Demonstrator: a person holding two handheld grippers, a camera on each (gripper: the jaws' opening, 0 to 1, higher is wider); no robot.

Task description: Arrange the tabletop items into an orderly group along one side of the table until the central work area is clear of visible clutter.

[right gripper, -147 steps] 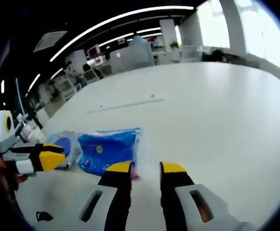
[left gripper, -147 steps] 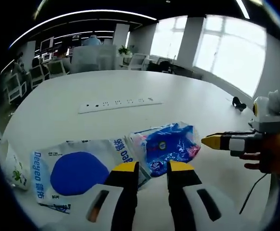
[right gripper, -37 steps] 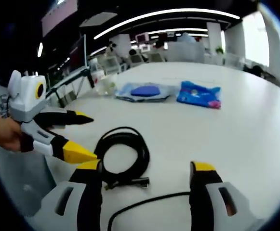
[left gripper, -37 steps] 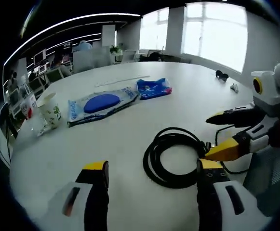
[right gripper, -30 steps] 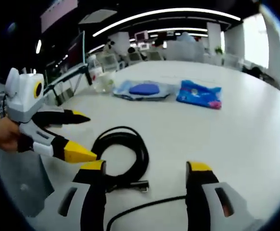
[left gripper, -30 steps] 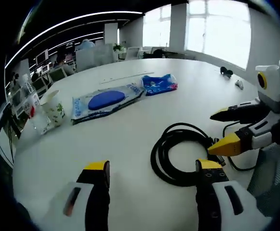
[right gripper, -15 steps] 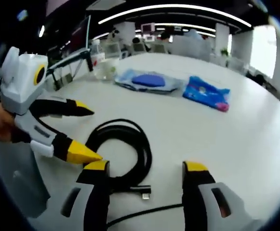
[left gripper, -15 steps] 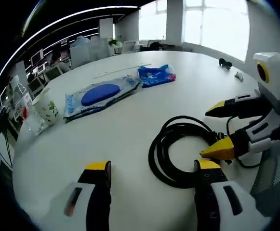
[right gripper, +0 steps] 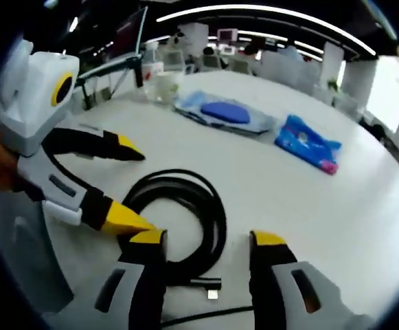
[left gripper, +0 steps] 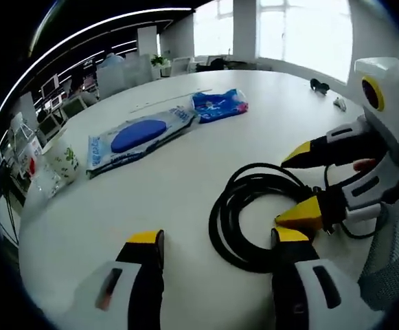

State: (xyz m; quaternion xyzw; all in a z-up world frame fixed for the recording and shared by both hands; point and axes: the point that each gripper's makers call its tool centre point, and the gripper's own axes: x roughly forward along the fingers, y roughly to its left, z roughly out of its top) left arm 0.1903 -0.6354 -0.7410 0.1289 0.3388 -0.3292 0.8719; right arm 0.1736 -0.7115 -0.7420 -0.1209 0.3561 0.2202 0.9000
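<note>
1. In the left gripper view, the left gripper [left gripper: 213,240] has its two yellow-tipped jaws spread wide apart, holding nothing. They hover low over the white table [left gripper: 151,179], at its near edge.
2. A coiled black cable [left gripper: 254,213] lies on the table just beyond the jaws, towards the right. The right jaw's tip sits at the near edge of the coil; whether it touches the cable cannot be told.
3. The right gripper [left gripper: 299,185] reaches in from the right, held in a hand [left gripper: 384,168]. Its jaws are open. One yellow tip is over the far side of the coil, and the other is at the near side, close to the left gripper's right jaw.
4. Farther off lie a flat white wipes pack [left gripper: 134,136] with a blue oval, and beyond it to the right a small blue packet [left gripper: 220,104]. At the far left edge stands a paper cup [left gripper: 60,159], with a clear bottle [left gripper: 31,161] just beside it.
5. In the right gripper view, the right gripper [right gripper: 206,240] also has its jaws well apart and holds nothing. The cable [right gripper: 192,213] lies between and just beyond them, with its plug end on the table between the two jaws.
6. The left gripper [right gripper: 127,185] comes in from the left with its jaws open. Its lower yellow tip is right against the right gripper's left jaw, at the coil's near left side, and its upper tip points over the coil's far left edge.
7. Far across the table [right gripper: 309,206] are the wipes pack [right gripper: 226,113], the blue packet [right gripper: 308,152] to its right, and the cup [right gripper: 163,86] at far left.
</note>
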